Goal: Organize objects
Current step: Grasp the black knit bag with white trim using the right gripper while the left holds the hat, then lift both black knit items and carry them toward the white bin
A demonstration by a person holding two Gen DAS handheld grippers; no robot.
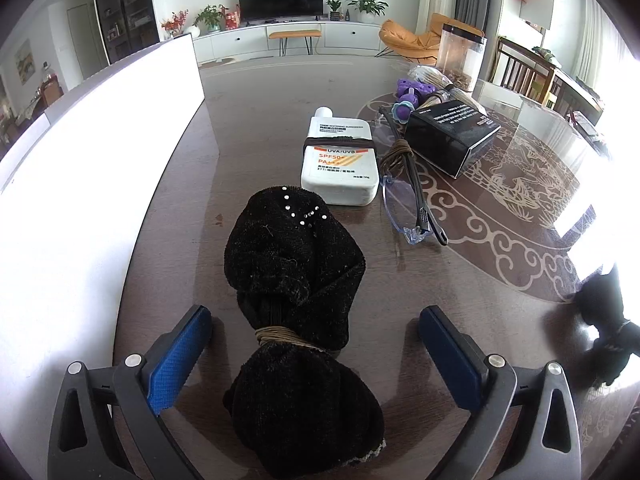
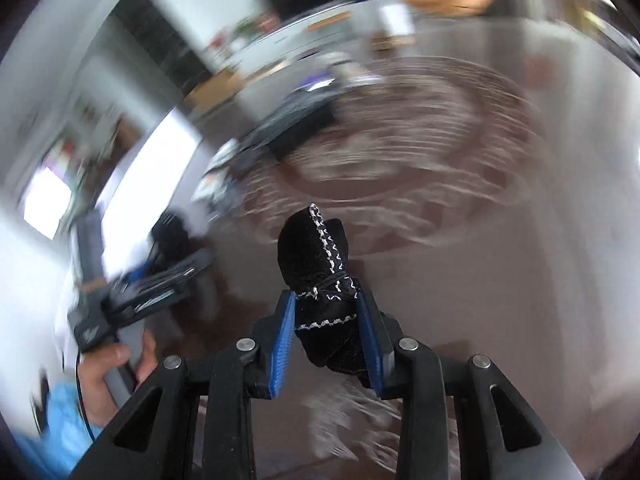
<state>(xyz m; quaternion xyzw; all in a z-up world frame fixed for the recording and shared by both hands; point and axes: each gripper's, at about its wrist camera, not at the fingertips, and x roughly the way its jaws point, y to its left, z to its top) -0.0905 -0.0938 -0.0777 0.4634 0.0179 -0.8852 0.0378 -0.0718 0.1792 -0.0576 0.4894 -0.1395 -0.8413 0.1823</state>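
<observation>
A black cloth bundle (image 1: 296,272), tied at its waist with a tan band and dotted with small studs, lies on the dark table (image 1: 256,120). My left gripper (image 1: 316,312) stands open around the bundle's tied middle, and its blue pads (image 1: 180,356) are clear of the cloth. In the blurred right wrist view, my right gripper (image 2: 325,296) is shut on a smaller black bundle (image 2: 316,248) with white zigzag stitching, held above the table. That bundle also shows as a dark shape (image 1: 608,320) at the right edge of the left wrist view. The left gripper (image 2: 160,280) and the hand (image 2: 112,368) holding it appear at the left.
Beyond the big bundle lie a white sunscreen bottle (image 1: 340,160) with a brown band, folded glasses (image 1: 408,196), a black box (image 1: 452,136), purple toys (image 1: 412,94) and a clear jar (image 1: 460,56). A bright white panel (image 1: 100,160) borders the table's left side.
</observation>
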